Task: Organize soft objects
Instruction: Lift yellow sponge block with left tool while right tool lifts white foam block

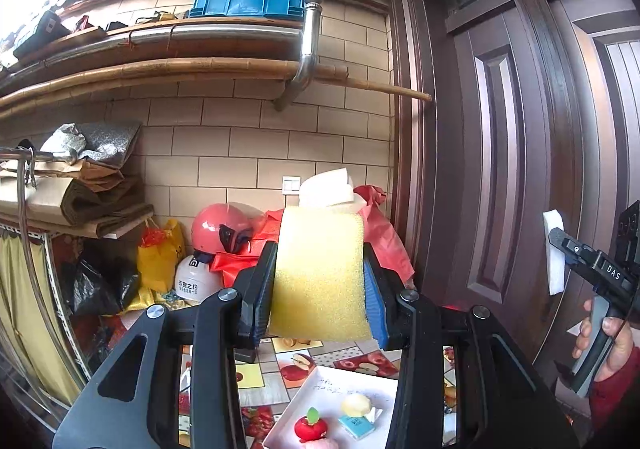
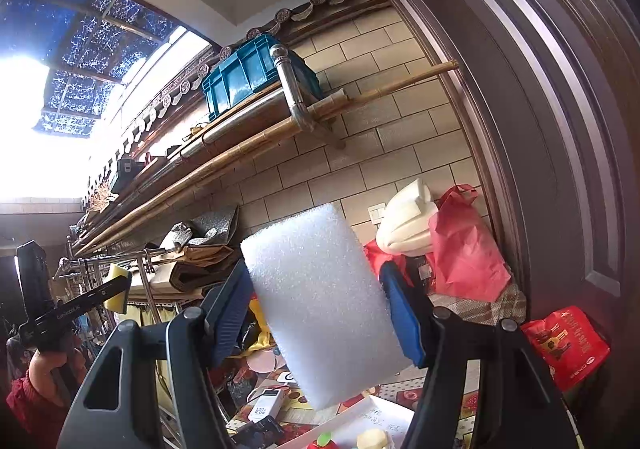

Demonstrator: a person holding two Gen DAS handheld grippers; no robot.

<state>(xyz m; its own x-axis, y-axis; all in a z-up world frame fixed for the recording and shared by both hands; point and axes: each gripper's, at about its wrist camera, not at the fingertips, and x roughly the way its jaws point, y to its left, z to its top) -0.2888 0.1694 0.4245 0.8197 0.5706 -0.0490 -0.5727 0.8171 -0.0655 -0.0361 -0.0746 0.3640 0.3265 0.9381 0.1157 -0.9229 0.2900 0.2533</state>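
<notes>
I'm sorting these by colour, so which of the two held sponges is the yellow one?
The yellow sponge is clamped in the left claw. The right claw holds the white sponge, paler and coarser-textured.

A yellow foam sponge (image 1: 320, 273) sits between the left gripper (image 1: 320, 281) fingers; a white rectangular tray (image 1: 320, 381) lies below on the counter (image 1: 280, 369).

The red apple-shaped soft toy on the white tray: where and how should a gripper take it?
Probably from above, pads closing across the round body of the red apple-shaped soft toy, below its green leaf. It sits upright on the white tray, with a small blue packet close beside.
</notes>
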